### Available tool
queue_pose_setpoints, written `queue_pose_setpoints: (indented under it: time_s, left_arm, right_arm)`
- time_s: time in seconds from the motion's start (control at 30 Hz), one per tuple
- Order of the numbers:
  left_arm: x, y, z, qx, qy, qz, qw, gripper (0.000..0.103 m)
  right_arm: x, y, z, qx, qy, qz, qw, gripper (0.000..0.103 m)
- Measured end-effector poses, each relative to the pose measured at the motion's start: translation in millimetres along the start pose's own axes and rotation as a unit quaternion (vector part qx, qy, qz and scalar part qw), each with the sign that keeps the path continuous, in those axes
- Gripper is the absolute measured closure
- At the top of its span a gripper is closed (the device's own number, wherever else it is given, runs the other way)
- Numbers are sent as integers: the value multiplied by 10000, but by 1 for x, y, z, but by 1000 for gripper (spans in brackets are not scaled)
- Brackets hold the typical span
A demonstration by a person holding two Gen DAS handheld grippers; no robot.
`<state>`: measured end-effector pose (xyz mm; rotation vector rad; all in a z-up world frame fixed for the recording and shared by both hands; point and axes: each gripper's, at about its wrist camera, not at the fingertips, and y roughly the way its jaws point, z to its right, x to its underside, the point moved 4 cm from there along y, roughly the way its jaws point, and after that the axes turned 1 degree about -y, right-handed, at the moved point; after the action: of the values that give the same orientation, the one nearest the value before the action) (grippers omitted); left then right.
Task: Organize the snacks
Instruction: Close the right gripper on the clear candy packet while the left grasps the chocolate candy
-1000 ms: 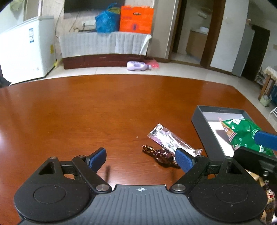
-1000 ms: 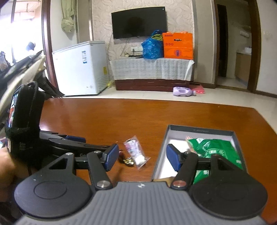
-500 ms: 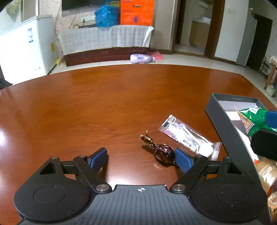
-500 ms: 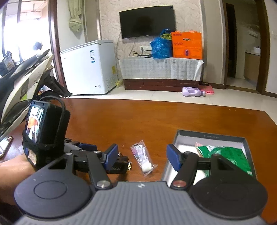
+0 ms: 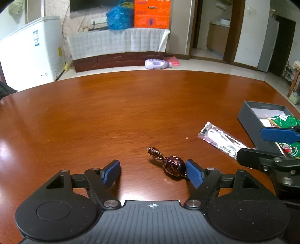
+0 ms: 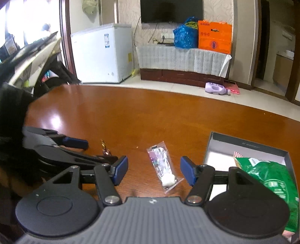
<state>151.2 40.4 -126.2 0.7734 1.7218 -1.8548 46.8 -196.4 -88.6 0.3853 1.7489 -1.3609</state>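
A dark brown wrapped candy [image 5: 173, 166] lies on the wooden table [image 5: 112, 116] between my left gripper's [image 5: 152, 170] fingers. The jaws are closing: the right pad touches the candy and the left pad stands well apart from it. A clear packet with a white sweet [image 6: 163, 167] lies flat between my right gripper's [image 6: 154, 170] open fingers, and neither pad touches it. To the right stands a grey box [image 6: 243, 144] holding a green snack bag [image 6: 270, 174]. The clear packet [image 5: 221, 140] and the grey box [image 5: 249, 116] also show in the left wrist view.
Beyond the table's far edge are a white chest freezer [image 5: 28, 52], a cloth-covered cabinet [image 5: 120, 43] with an orange box [image 5: 151, 14] and a blue bag [image 5: 120, 17], and a purple bottle [image 5: 157, 63] on the floor. A person's hand and dark sleeve [image 6: 13, 150] fill the left side.
My left gripper slid right until the candy lay between its fingers, and its jaws narrowed. My right gripper moved left from over the box to straddle the clear packet.
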Motion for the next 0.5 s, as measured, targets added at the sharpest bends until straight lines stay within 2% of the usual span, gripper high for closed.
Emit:
queue_pose_setpoints:
  time_s: [0.1,0.2,0.5]
  left_arm:
    - [0,-1,-3,25,-8,-6,10000,28]
    - [-1,-1,-6,81,31,-25,10000,31]
    - [1,-3,-13,146,-35,-84,9999,33]
  right_arm:
    - [-2,15,-2,160,-7,-135,9998,40]
    - [-4,29,-2,150,206,-346,9991,40]
    - [-9,67,-4,256,200,-1004,9944,40]
